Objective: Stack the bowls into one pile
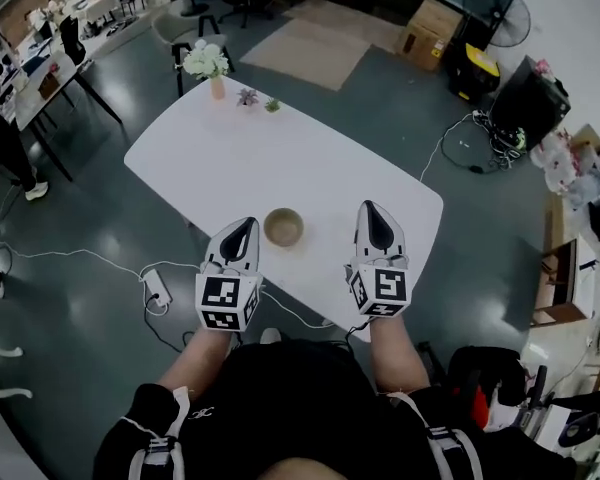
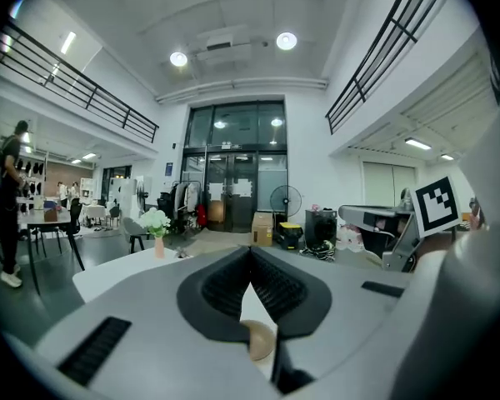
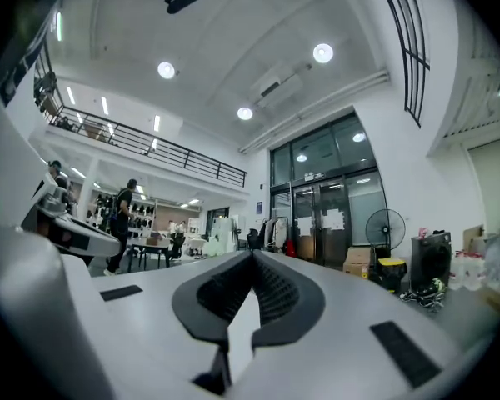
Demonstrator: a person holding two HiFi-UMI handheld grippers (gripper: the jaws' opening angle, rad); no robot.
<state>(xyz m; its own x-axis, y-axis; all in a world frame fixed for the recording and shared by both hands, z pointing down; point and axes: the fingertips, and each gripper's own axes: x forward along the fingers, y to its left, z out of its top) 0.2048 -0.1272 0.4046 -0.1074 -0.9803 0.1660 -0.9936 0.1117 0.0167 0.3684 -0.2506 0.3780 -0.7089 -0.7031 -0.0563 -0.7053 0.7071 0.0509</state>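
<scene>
- On the white table (image 1: 310,158), close to its near edge: a brown bowl (image 1: 283,227), upright, between the two grippers and touching neither. Impossible to tell from above whether one bowl or several nested.
- Just left of the bowl, the left gripper (image 1: 244,230) — jaws together at the tips, nothing between them, pointing away from the person.
- In the left gripper view, a sliver of the bowl low in the gap behind the closed tips, below the jaws and not gripped.
- Just right of the bowl, the right gripper (image 1: 377,223) — jaws closed tight, empty, pointing the same way as the other.
- Past the tips in the right gripper view, only the room: glass doors and a standing fan (image 3: 385,223).
- At the table's far end, a vase of white flowers (image 1: 206,63) with two small plants (image 1: 247,96) beside it, well apart from the bowl.
- On the floor left of the table, a power strip (image 1: 157,288) on a white cable; beyond the far right corner, a cardboard box (image 1: 427,28).
</scene>
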